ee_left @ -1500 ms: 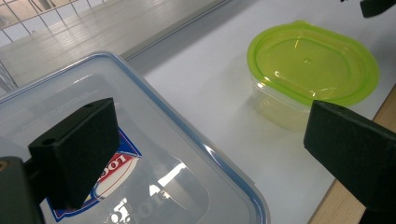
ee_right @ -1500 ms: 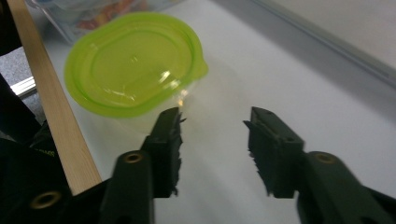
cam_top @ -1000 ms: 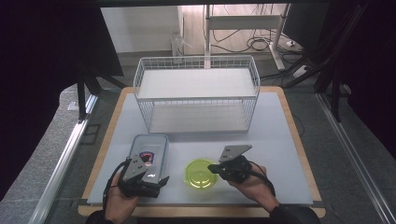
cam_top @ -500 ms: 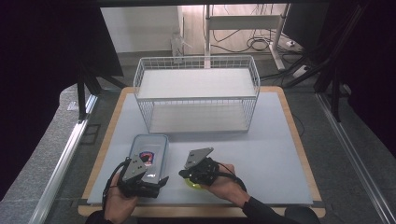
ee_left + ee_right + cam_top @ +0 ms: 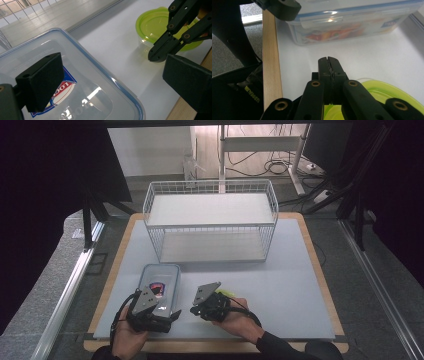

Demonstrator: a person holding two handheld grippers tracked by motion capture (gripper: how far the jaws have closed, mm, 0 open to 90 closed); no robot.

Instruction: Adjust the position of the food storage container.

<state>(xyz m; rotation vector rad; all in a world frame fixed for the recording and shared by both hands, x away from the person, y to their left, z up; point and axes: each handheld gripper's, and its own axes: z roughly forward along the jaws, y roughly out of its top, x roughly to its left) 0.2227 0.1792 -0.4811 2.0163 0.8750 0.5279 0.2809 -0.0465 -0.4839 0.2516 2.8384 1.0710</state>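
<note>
Here the right gripper point(image 5: 329, 62) has its jaws pressed together on nothing, their tips over the near-left rim of the round lime-green lidded plastic tub point(image 5: 155, 25). The left gripper point(image 5: 150, 307) has its jaws spread wide over the near end of the clear rectangular plastic box with a blue-edged lid point(image 5: 160, 282), one above the lid, the other off its right edge. Both containers sit near the front of the white table point(image 5: 295, 265), box left, tub just right. Beyond them stands a white wire basket point(image 5: 210, 222).

Lime-lidded tub point(image 5: 160, 25) beside clear box point(image 5: 161, 285)
</note>
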